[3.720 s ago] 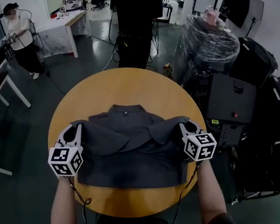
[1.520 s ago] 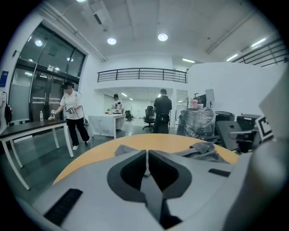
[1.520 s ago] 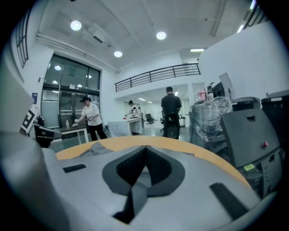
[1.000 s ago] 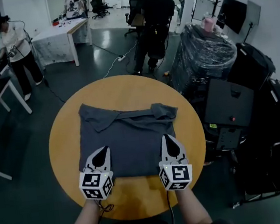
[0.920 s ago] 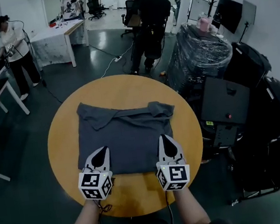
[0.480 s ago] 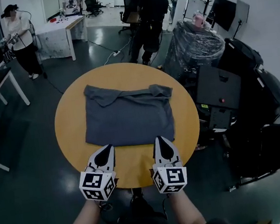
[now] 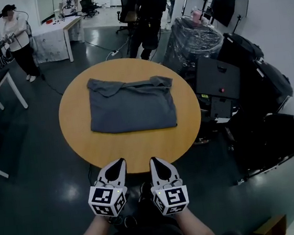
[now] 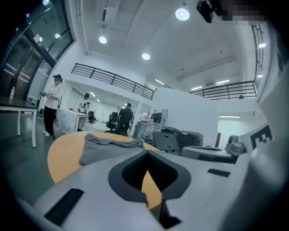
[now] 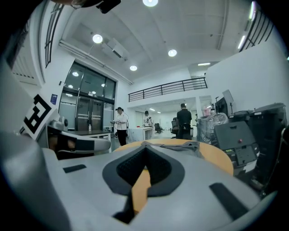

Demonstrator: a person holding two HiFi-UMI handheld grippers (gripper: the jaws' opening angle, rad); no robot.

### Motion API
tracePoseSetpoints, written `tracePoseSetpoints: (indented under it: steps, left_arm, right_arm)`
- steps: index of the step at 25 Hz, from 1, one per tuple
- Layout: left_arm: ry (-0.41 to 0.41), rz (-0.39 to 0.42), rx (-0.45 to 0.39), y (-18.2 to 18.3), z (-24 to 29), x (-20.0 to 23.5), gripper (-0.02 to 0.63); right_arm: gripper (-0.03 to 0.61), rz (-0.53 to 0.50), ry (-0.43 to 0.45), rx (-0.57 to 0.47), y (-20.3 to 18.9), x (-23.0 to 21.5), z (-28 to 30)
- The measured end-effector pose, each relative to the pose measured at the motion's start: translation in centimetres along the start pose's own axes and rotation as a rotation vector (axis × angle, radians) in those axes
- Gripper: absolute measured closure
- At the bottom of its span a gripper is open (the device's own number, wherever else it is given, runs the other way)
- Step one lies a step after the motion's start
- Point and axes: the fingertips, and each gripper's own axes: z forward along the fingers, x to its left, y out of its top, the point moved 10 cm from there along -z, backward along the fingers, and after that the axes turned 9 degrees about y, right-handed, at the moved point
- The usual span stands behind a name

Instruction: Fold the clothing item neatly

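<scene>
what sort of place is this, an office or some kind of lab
Probably a large open lab or workshop, not a home: a white workbench with a person standing by it, a bulky plastic-wrapped load and black equipment cases beside the round orange wooden table.

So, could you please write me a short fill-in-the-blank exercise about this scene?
1. The folded grey garment lies on a ____ wooden table.
2. The jaws of the left gripper and the right gripper are both ____.
3. The garment is touched by ____ gripper.

Missing words: round; shut; neither.
</scene>
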Motion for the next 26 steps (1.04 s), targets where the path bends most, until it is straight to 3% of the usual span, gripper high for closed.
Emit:
tracePoseSetpoints:
  steps: [8, 17, 26]
  left_arm:
    - [-0.041, 0.004, 0.016, -1.4, -3.3, -3.0, 0.606]
    - [-0.009, -0.002, 0.002, -2.7, -6.6, -8.8, 0.606]
    - [-0.001, 0.001, 0.027, -5.2, -9.7, -15.8, 0.606]
  right_arm:
    - [0.591, -0.005, 0.026, 0.015, -1.1, 2.2, -4.4]
    - [0.591, -0.026, 0.075, 0.014, -1.6, 0.5, -11.0]
    - [0.591, -0.001, 0.048, 0.016, -2.9, -1.8, -18.8]
